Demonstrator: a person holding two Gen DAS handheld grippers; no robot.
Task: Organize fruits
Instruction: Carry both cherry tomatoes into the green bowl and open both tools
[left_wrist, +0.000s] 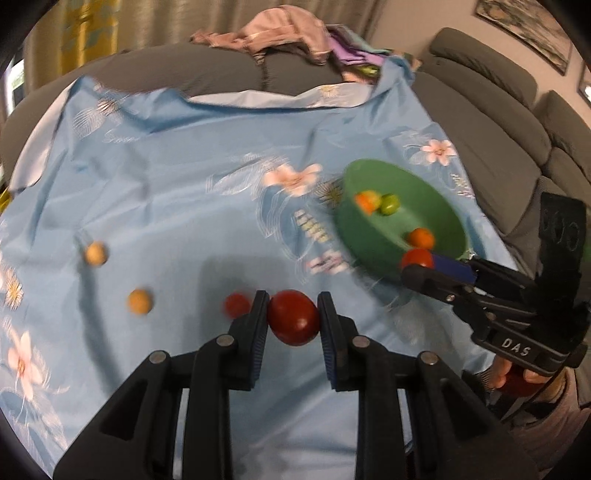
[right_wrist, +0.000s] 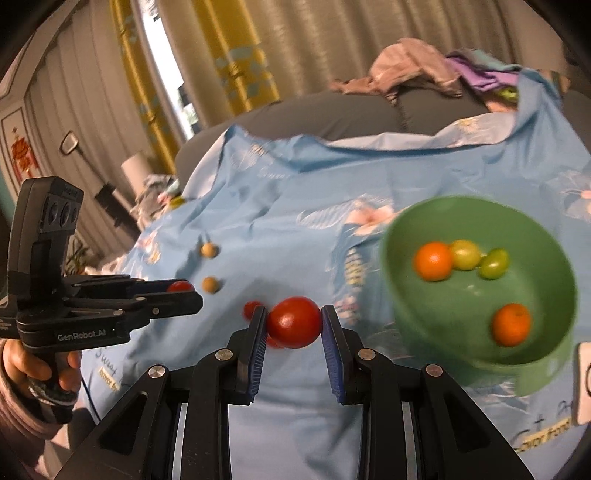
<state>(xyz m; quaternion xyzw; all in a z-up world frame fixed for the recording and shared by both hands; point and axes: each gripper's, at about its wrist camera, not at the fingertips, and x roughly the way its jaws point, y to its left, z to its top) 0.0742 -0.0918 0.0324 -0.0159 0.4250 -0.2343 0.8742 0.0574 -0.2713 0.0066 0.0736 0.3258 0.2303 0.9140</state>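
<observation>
My left gripper (left_wrist: 293, 319) is shut on a dark red tomato (left_wrist: 293, 322), held above the blue flowered cloth (left_wrist: 184, 206). My right gripper (right_wrist: 294, 325) is shut on a red tomato (right_wrist: 294, 322); in the left wrist view it (left_wrist: 421, 266) sits at the near rim of the green bowl (left_wrist: 373, 236). The bowl (right_wrist: 546, 236) holds two orange fruits (right_wrist: 433, 261) (right_wrist: 511, 324) and two greenish tomatoes (right_wrist: 465, 254). A small red tomato (left_wrist: 236, 304) and two tan balls (left_wrist: 139, 301) (left_wrist: 96, 253) lie on the cloth. The left gripper (right_wrist: 177, 293) shows at the left of the right wrist view.
A grey sofa (left_wrist: 498, 122) runs along the right, with a pile of clothes (left_wrist: 280, 33) behind the cloth. Curtains (right_wrist: 295, 48) and a window stand at the back.
</observation>
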